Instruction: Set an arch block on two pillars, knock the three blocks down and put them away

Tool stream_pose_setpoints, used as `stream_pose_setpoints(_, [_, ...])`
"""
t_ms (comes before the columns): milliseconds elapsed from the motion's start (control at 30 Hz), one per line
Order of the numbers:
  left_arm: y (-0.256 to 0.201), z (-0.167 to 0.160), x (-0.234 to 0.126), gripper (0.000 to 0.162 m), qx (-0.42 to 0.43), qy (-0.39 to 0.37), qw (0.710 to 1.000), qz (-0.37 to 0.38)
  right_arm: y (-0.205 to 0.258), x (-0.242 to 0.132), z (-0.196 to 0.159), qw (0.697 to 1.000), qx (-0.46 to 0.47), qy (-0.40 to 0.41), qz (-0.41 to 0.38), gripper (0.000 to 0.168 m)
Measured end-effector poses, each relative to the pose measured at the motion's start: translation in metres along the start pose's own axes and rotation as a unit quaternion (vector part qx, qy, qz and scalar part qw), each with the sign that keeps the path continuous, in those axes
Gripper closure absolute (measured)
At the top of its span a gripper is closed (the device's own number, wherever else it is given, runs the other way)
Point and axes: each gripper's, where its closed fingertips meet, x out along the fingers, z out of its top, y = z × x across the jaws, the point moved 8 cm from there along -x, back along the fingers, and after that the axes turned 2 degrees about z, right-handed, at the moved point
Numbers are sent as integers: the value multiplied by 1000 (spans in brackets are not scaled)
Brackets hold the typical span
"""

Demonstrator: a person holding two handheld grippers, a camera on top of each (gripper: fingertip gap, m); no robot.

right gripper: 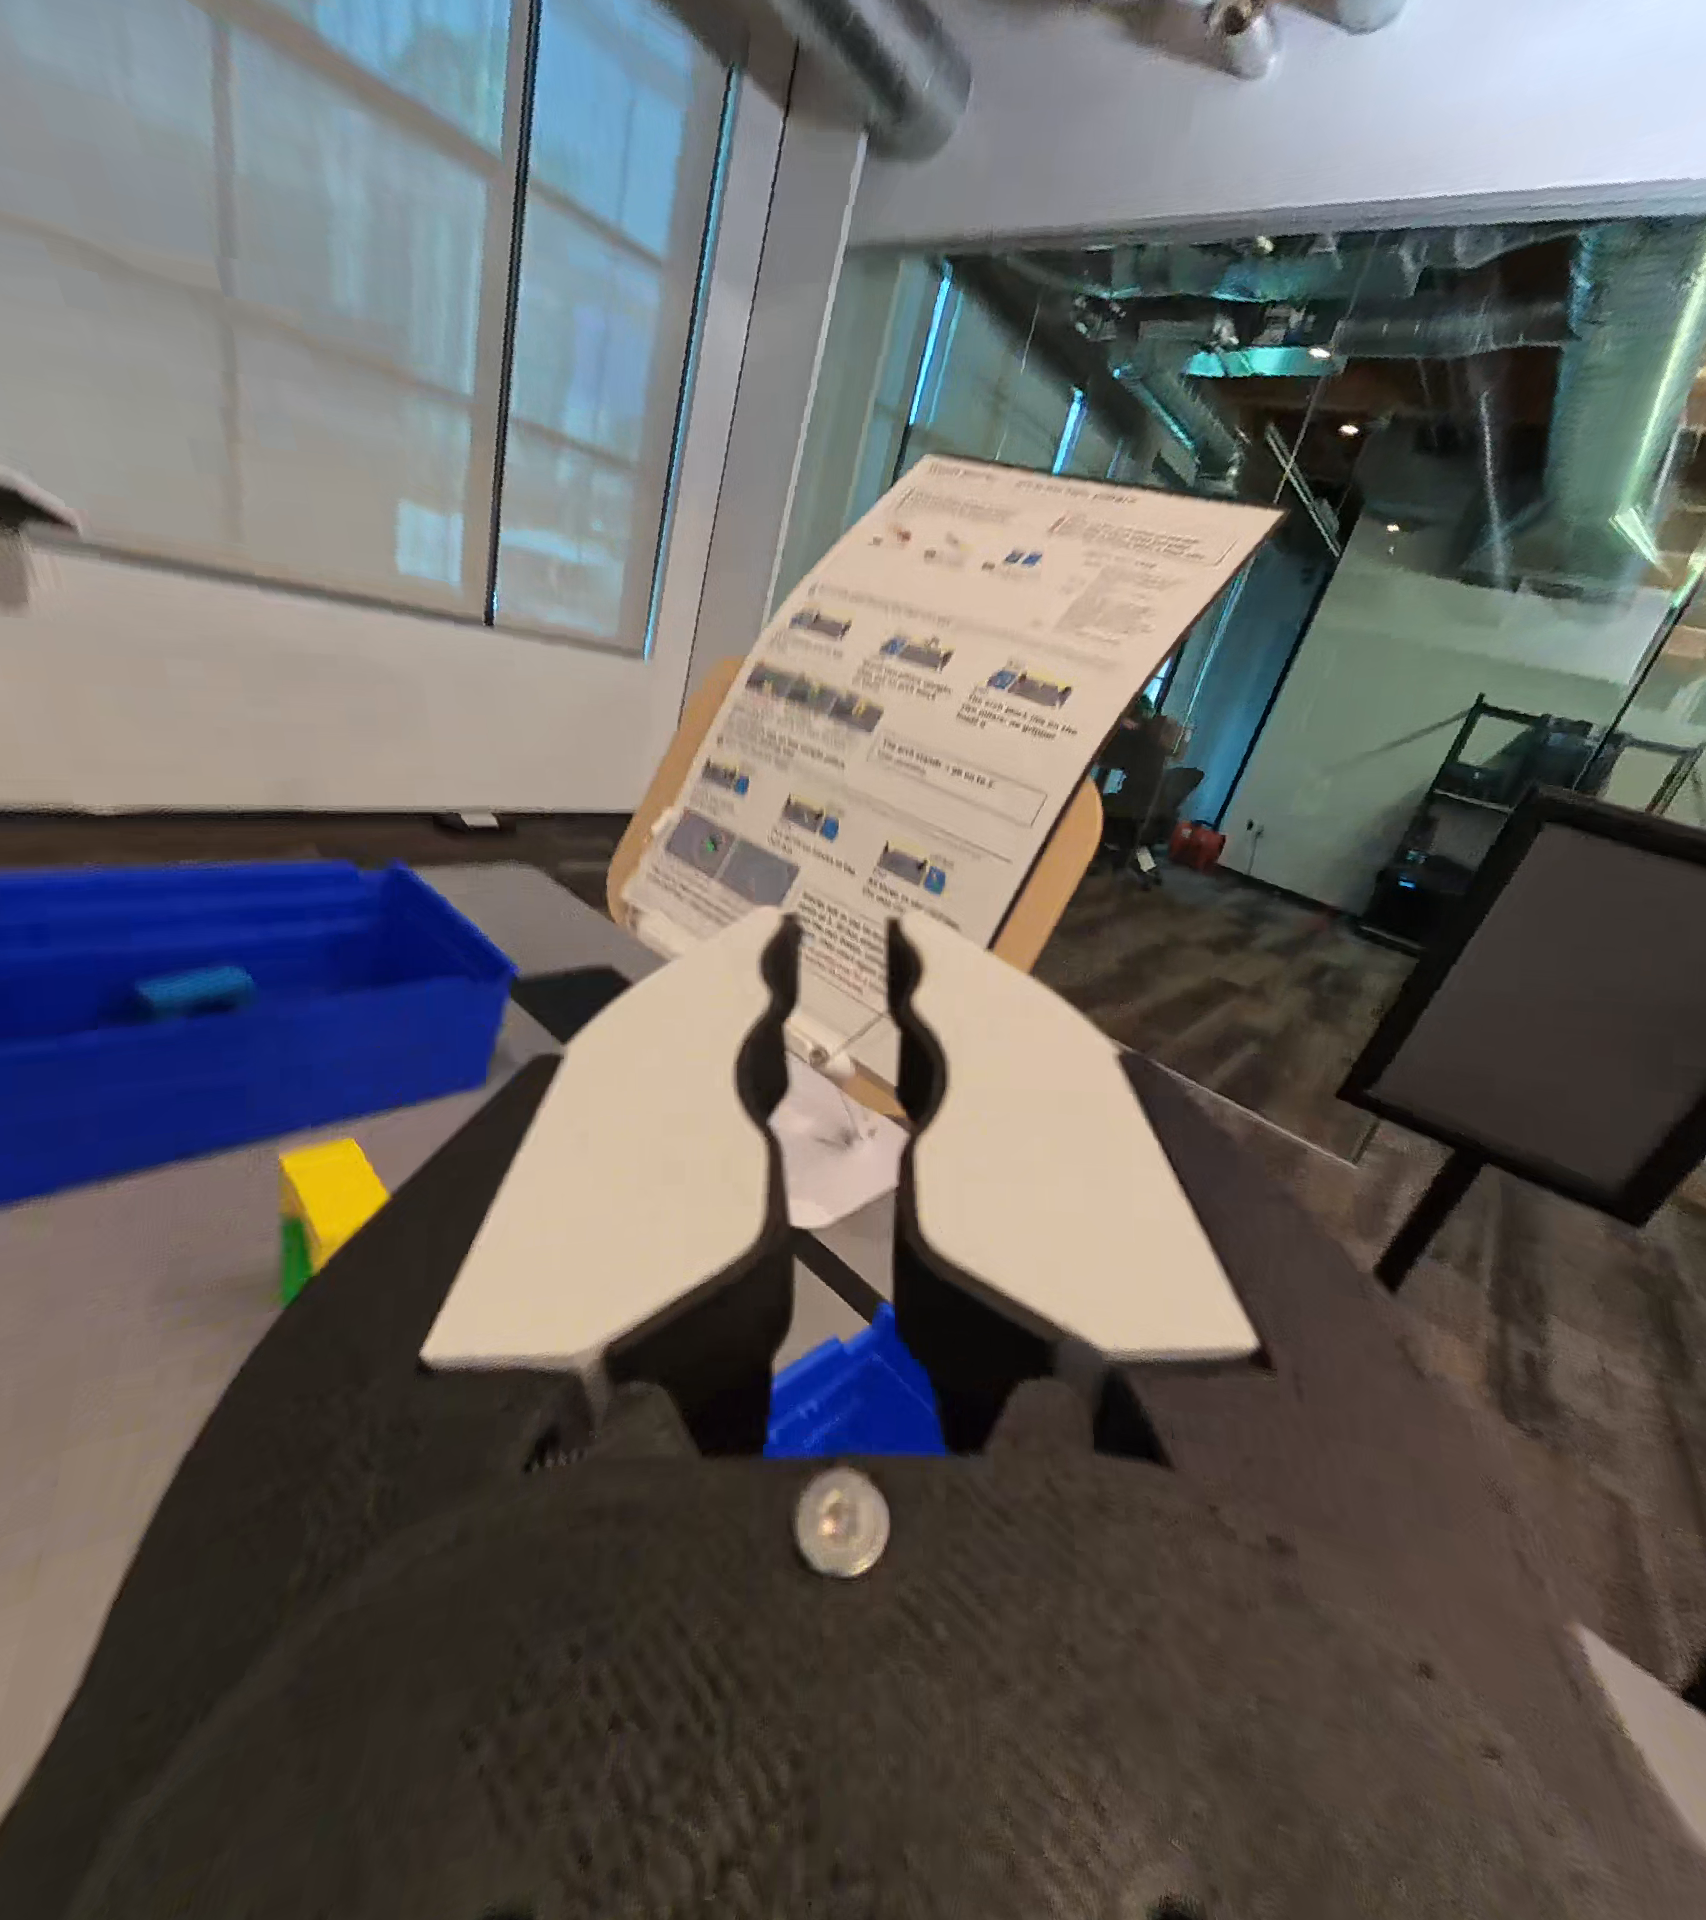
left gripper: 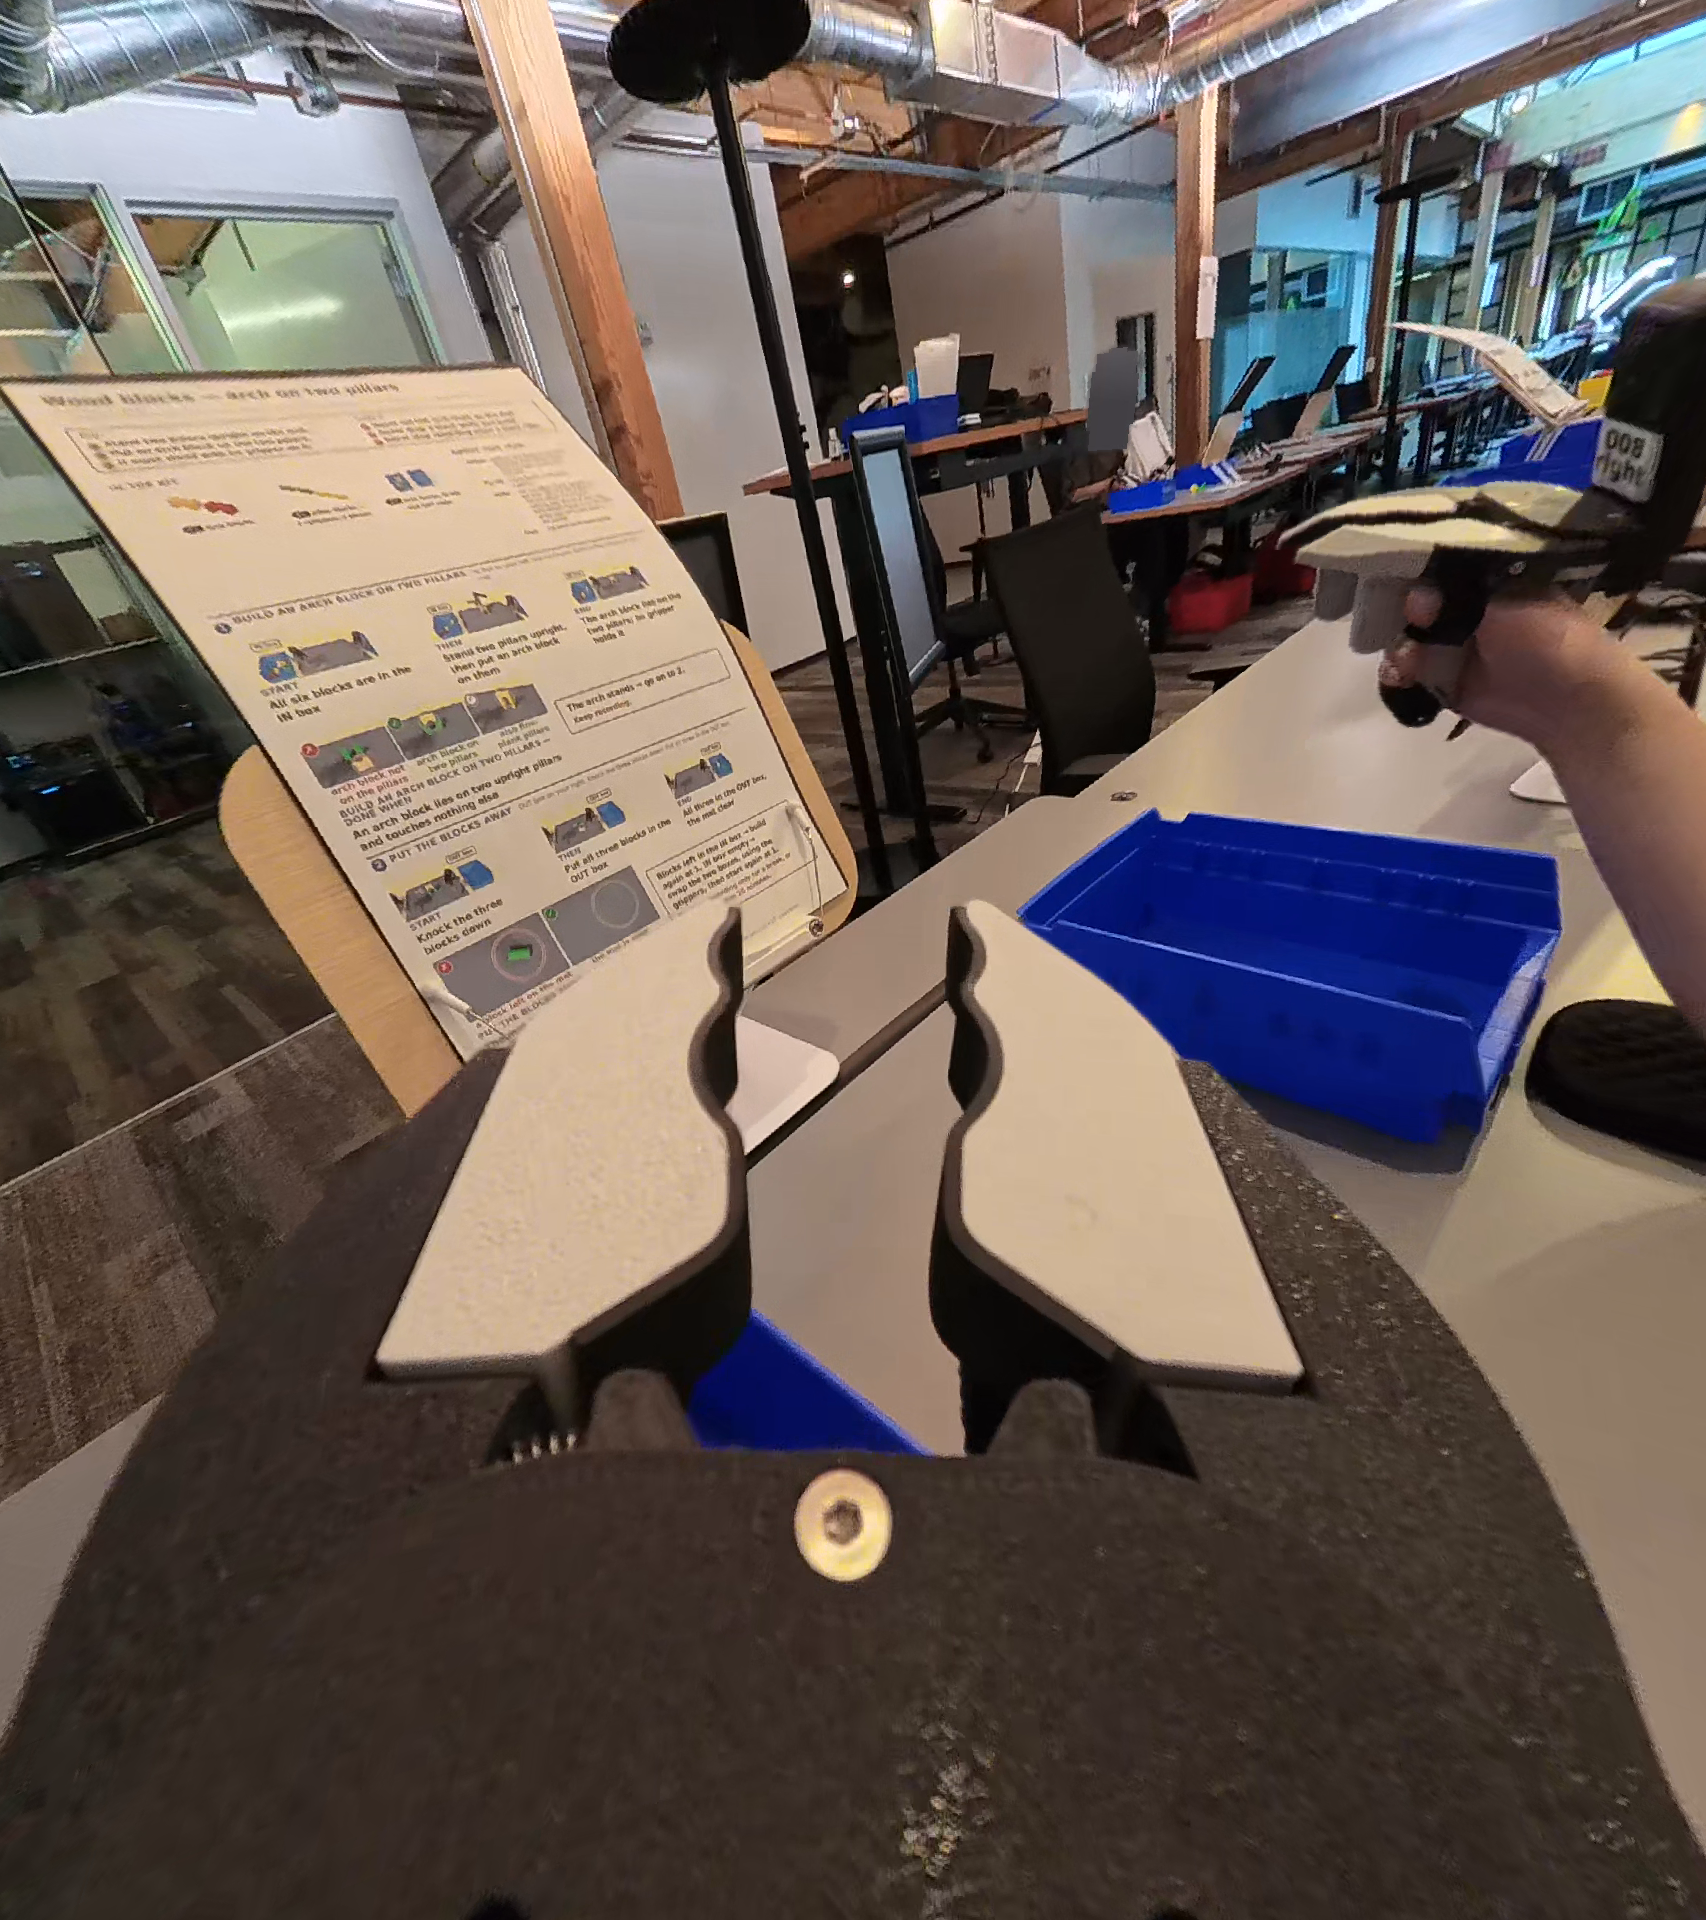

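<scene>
Tongs left [left gripper: 844, 925] gaping, empty | tongs right [right gripper: 838, 930] narrowly parted, empty | I'm hovering both above worktop [right gripper: 49, 1351], sparing yellow arch block [right gripper: 335, 1190] on green pillar [right gripper: 293, 1257], probably awaiting knockdown.

My left gripper [left gripper: 844, 935] level, jaws parted wide, nothing between. My right gripper [right gripper: 838, 940] raised, jaws narrowly apart, empty; right hand [left gripper: 1514, 665] wraps its handle, forearm bare.

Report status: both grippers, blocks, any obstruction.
Left gripper open, empty, raised over the table. Right gripper open, empty. Yellow block on green block beside blue bin. Nothing blocking.
</scene>
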Motion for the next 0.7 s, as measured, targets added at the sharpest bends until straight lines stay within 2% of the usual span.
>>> stream_pose_setpoints(100, [-1, -5, 7, 126, -3, 9, 1000, -7, 3, 16, -18, 998, -6, 61, 16, 159])
stream_pose_setpoints(200, [-1, -10, 16, 128, -22, 6, 1000, -8, 15, 32, -28, 996, 5, 82, 46, 167])
stream_pose_setpoints(333, [-5, -18, 28, 128, -23, 19, 999, -24, 37, 54, -43, 985, 33, 138, 100, 167])
stream_pose_setpoints(433, [-8, -17, 26, 135, 14, 33, 999, -18, 67, 68, -34, 964, 67, 207, 154, 167])
stream_pose_setpoints(533, [-11, -10, 17, 143, 36, 29, 999, -8, 97, 88, -22, 959, 18, 223, 173, 167])
stream_pose_setpoints(600, [-12, -5, 11, 149, 39, 18, 999, -11, 106, 110, -36, 937, -27, 299, 178, 167])
stream_pose_setpoints(667, [-14, -2, 5, 162, 39, 10, 999, -29, 111, 135, -62, 905, -56, 377, 189, 167])
stream_pose_setpoints(700, [-16, -1, 3, 162, 38, 8, 998, -40, 113, 146, -76, 889, -57, 411, 196, 167])
